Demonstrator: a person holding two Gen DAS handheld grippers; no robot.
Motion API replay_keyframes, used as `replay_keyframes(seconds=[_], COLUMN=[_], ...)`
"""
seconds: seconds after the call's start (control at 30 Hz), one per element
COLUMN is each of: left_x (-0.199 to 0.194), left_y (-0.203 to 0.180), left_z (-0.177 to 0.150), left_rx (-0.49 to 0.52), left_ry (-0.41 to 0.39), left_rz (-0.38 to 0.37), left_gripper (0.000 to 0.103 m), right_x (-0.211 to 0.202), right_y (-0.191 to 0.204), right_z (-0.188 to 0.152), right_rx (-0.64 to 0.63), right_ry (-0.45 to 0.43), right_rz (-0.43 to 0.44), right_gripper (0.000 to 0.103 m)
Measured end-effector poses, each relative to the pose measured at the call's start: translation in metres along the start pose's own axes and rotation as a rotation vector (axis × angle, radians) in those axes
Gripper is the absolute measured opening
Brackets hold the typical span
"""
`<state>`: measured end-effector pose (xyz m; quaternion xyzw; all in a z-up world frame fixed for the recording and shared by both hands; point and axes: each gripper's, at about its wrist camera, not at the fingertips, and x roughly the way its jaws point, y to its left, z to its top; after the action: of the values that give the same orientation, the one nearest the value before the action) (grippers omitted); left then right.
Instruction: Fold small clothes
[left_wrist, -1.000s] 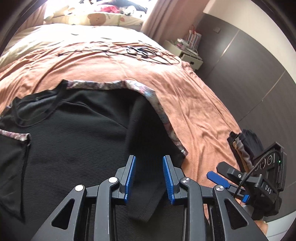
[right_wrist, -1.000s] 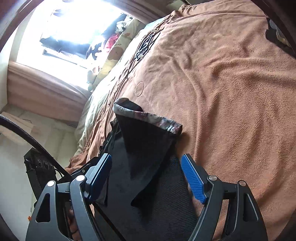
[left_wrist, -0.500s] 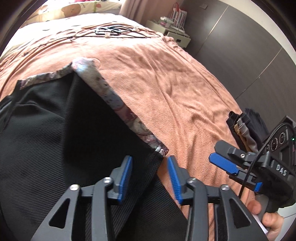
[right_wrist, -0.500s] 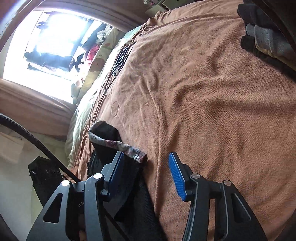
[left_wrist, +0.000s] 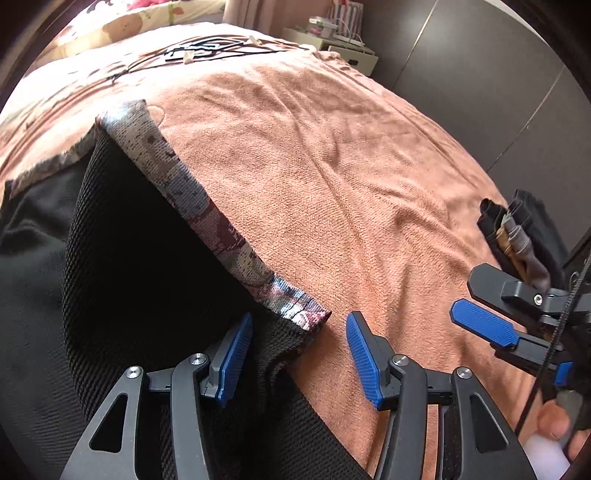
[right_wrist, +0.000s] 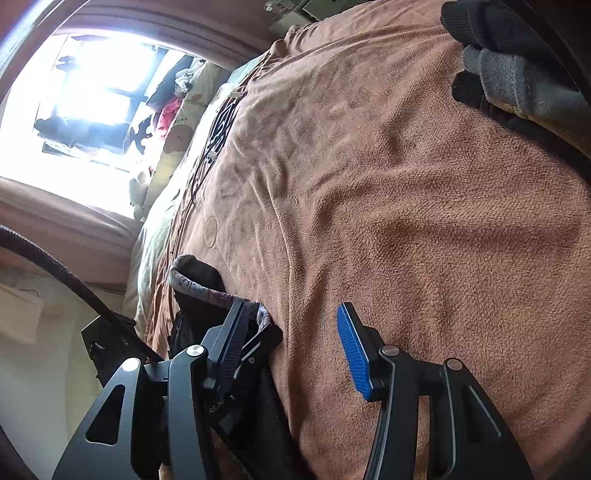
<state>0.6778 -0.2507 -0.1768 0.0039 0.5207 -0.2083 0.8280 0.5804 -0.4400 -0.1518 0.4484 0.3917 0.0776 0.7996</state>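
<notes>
Release just made: my left gripper (left_wrist: 299, 354) has been opening, jaws spread, hem corner (left_wrist: 295, 314) loose between them on the blanket (left_wrist: 351, 177). Right gripper (right_wrist: 291, 350) spread, empty beside that corner. Sleeve fold looks laid.

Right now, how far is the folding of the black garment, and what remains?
Done: a folded pile lies on the blanket, and one side of the black garment is turned in, its patterned trim running diagonally. In hand: nothing. The left gripper, whose jaws have just been opening, stands open at the trim's corner; the right gripper is open over bare blanket. Left: further folds, probably, then stacking.
</notes>
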Motion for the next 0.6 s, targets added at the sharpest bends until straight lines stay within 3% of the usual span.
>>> replay_keyframes(seconds=[0.03, 0.07, 0.1, 0.17, 0.33, 0.6], left_x=[0.000, 0.000, 0.000, -0.005, -0.043, -0.101], left_y=[-0.001, -0.001, 0.001, 0.008, 0.021, 0.056], left_z=[0.000, 0.001, 0.003, 0.008, 0.016, 0.016], left_rx=[0.000, -0.001, -0.011, -0.052, -0.079, -0.123], left_ry=[-0.002, -0.004, 0.001, 0.002, -0.061, -0.136], left_rz=[0.010, 0.031, 0.042, -0.009, -0.054, -0.024], left_gripper=[0.050, 0.033, 0.025, 0.005, 0.005, 0.005], right_x=[0.002, 0.002, 0.003, 0.004, 0.006, 0.016], right_y=[0.002, 0.003, 0.003, 0.007, 0.013, 0.026], right_z=[-0.002, -0.002, -0.003, -0.004, -0.004, -0.005], right_rx=[-0.003, -0.006, -0.012, -0.028, -0.060, -0.117], right_ry=[0.004, 0.008, 0.011, 0.013, 0.018, 0.017], right_rz=[0.003, 0.006, 0.007, 0.001, -0.004, 0.021], right_gripper=[0.048, 0.048, 0.048, 0.048, 0.048, 0.048])
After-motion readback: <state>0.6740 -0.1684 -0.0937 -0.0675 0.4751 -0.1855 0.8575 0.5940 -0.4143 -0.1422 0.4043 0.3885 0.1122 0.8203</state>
